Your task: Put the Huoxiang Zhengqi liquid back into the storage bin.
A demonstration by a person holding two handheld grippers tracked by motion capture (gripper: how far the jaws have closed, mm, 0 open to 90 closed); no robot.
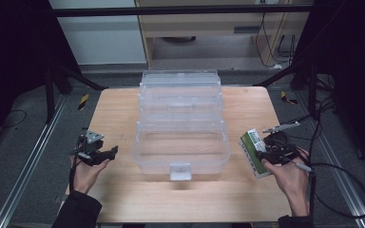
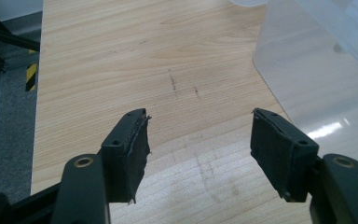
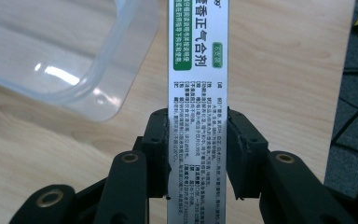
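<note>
Right gripper view: your right claw (image 3: 197,149) is clamped on the box (image 3: 198,70) right of the bin (image 1: 180,142). Light, stiff cardboard, crushable; grip the narrow sides. Left claw (image 2: 200,149) gapes empty.

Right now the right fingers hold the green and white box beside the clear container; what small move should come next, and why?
Probably carry the box leftward, over the open front compartment of the clear container. The right gripper is clamped on its narrow sides, the box lies beside the container's right wall, and the compartment looks unoccupied. The left gripper waits open.
</note>
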